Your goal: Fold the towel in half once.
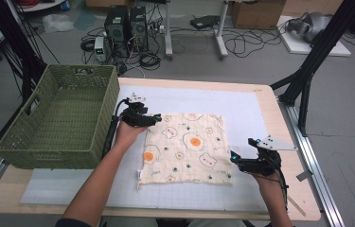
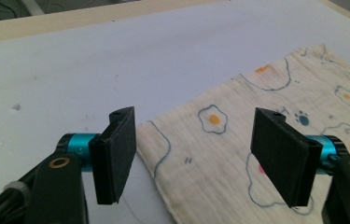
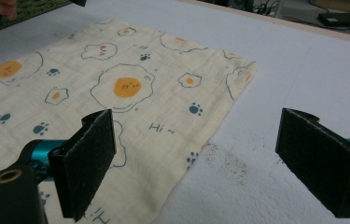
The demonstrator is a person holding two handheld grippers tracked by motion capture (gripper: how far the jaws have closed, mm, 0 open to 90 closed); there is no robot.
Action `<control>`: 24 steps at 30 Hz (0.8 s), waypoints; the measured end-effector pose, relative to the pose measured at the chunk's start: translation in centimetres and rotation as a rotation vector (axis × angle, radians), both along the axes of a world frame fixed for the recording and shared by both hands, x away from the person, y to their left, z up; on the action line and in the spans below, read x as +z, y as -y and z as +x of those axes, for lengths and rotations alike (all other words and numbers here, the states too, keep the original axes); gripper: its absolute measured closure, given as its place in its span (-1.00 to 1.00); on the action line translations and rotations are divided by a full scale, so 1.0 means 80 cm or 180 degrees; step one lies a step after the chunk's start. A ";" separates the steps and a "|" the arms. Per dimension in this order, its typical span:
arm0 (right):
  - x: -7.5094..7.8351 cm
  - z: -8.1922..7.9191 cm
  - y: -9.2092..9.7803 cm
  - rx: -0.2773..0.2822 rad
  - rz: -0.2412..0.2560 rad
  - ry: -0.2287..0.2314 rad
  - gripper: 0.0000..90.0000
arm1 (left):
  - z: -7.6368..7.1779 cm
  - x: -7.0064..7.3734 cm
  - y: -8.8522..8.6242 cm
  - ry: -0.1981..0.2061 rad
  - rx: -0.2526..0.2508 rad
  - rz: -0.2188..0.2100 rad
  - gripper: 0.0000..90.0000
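**Both grippers stand open at two corners of the cloth**

The cloth (image 1: 186, 149), cream with fried-egg and paw prints, lies flat on the white mat (image 1: 241, 104) in the middle of the table (image 1: 288, 189). It is spread in one layer, and I think this is why the grippers come to its edges and not to its middle: a flat cloth can be taken only where an edge gives the jaws something to close on.

My left gripper (image 1: 155, 119) is at the far left corner of the cloth. In the left gripper view its jaws are wide apart, and the cloth edge (image 2: 163, 186) runs between them; nothing is pinched yet. The left gripper (image 2: 196, 158) looks low over the corner, but I cannot tell if a pad touches the fabric.

My right gripper (image 1: 233, 158) is just beside the near right corner. In the right gripper view its jaws are also wide, one over the cloth (image 3: 116, 84) and one over the bare mat (image 3: 303, 70), so the edge lies between them. The right gripper (image 3: 210, 163) holds nothing.

The green basket (image 1: 61, 118) stands empty at the left, touching the mat's side. I judge it is placed there to receive the cloth after folding, so the two opposite corners are a sensible starting grip.
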State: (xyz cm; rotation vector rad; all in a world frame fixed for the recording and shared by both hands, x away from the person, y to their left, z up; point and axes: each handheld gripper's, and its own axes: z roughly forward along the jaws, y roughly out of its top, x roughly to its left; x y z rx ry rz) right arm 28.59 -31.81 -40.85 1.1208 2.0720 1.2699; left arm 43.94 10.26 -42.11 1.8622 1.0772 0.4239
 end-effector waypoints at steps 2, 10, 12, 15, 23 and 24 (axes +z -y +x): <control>0.000 0.000 0.001 -0.0009 0.0006 -0.0016 -0.75 | 0.004 -0.008 0.001 -0.0058 0.0016 0.0073 -0.33; -0.001 0.000 0.001 -0.0019 -0.0001 -0.0066 -0.75 | 0.016 -0.031 0.003 -0.0207 0.0129 0.0315 -0.21; -0.001 0.000 0.001 -0.0025 0.0000 -0.0073 -0.75 | 0.017 -0.035 0.004 -0.0220 0.0131 0.0381 -0.14; -0.002 0.000 0.001 -0.0028 -0.0005 -0.0084 -0.75 | 0.017 -0.035 0.006 -0.0149 0.0121 0.0520 -0.04; -0.005 0.004 -0.003 0.0003 -0.0043 -0.0119 -0.75 | 0.013 -0.036 0.012 -0.0023 -0.0081 0.0567 0.59; -0.005 0.006 -0.004 0.0029 -0.0023 -0.0132 -0.75 | 0.013 -0.036 0.012 -0.0033 -0.0078 0.0525 0.65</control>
